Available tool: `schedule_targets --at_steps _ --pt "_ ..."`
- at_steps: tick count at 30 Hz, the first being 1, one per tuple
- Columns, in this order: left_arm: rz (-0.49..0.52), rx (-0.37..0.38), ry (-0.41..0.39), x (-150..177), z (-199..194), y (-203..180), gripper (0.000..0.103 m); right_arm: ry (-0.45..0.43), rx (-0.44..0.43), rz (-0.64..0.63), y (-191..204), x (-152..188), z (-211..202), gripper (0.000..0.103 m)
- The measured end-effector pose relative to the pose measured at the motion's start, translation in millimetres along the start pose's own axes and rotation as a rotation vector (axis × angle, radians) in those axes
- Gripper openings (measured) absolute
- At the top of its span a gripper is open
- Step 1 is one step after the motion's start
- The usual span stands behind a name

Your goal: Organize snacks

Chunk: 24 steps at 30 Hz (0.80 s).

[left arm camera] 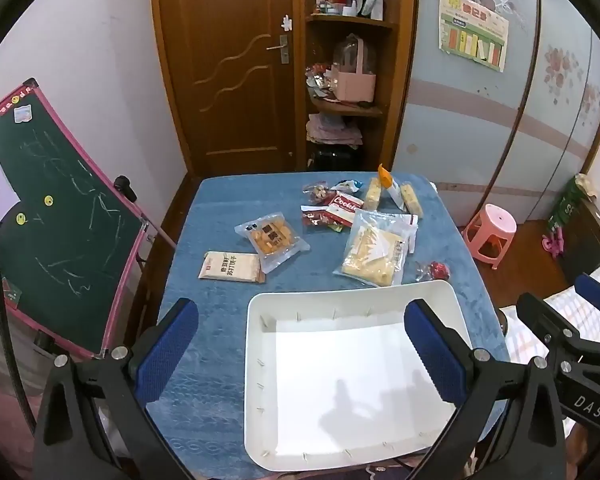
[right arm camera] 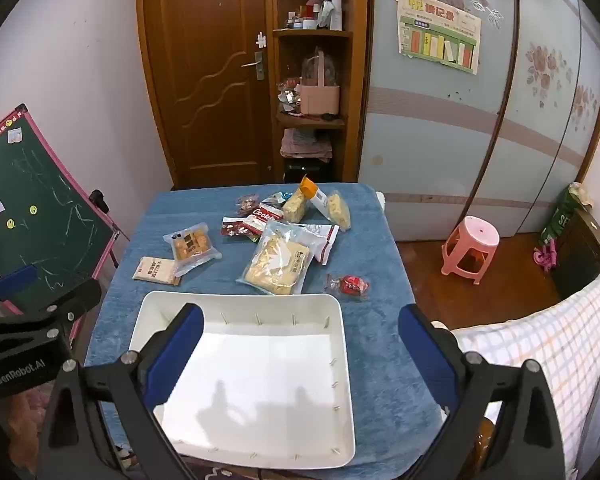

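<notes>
Room: bedroom corner with a wooden door (left arm camera: 236, 64), open shelves (left arm camera: 346, 80), a chalkboard (left arm camera: 60, 232) at my left and a pink stool (right arm camera: 470, 248) on the floor at my right.
Surface: blue cloth-covered surface (left arm camera: 212, 312), with a white tray (left arm camera: 256, 360) at its near edge and the snacks lying loose beyond it.
Snacks: beige cracker pack (left arm camera: 231, 267) and clear pack of orange biscuits (left arm camera: 271, 240) to the left; large clear bag of pale biscuits (left arm camera: 374, 254) just past the tray's far rim; red-wrapped sweet (right arm camera: 350, 285) near the tray's far right corner; red cookie pack (right arm camera: 266, 213) in the small heap further back.
Hard to make out: print on the packs is too small to read; the heap's items overlap; the tray's near edge is cut off behind my fingers.
Pose: both of my grippers tilt down toward the tray, side by side above the near edge.
Left gripper (left arm camera: 302, 354): spread wide, holding and touching nothing.
Right gripper (right arm camera: 300, 358): equally wide, nothing between its blue pads (right arm camera: 176, 356).
Tray contents: only shadows on its white floor.
</notes>
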<state>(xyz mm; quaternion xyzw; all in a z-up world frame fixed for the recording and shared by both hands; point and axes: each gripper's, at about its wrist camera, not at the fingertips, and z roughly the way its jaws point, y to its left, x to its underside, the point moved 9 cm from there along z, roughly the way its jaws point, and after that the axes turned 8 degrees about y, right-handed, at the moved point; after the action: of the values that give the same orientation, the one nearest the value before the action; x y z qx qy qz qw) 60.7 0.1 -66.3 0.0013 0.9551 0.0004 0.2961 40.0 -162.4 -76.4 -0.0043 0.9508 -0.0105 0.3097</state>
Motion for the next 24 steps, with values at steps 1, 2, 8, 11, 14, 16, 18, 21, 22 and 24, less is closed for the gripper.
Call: schedule_targets --at_steps 1,2,8,11,14,16,18,21,22,24 --pt "-0.002 0.004 0.001 0 0 0 0.102 -0.008 -0.001 0.0 0 -1 0 0.099" --pt "0.001 -0.001 0.004 0 0 0 0.102 -0.009 -0.002 0.001 0 -1 0 0.099" --pt "0.001 0.006 0.007 0 0 0 0.102 0.002 -0.001 -0.001 -1 1 2 0.099" --pt "0.004 0.01 0.0 1 -3 -4 0.102 0.006 -0.003 -0.003 1 3 2 0.099" --pt "0.014 0.03 -0.004 2 2 -11 0.102 0.01 -0.005 -0.003 0 4 4 0.099" --pt "0.024 0.046 -0.003 3 1 -14 0.102 0.013 -0.005 -0.001 0 3 5 0.099" --pt "0.037 0.059 -0.002 2 0 -17 0.102 0.015 -0.006 -0.001 0 3 4 0.099" --pt "0.04 0.068 -0.007 2 -1 -18 0.102 0.017 -0.007 -0.001 0 1 3 0.099" --pt "0.041 0.067 -0.01 2 -1 -18 0.102 0.019 -0.007 0.0 -1 5 7 0.099" --pt "0.041 0.07 -0.009 3 -1 -19 0.102 0.024 -0.007 -0.002 0 6 7 0.099"
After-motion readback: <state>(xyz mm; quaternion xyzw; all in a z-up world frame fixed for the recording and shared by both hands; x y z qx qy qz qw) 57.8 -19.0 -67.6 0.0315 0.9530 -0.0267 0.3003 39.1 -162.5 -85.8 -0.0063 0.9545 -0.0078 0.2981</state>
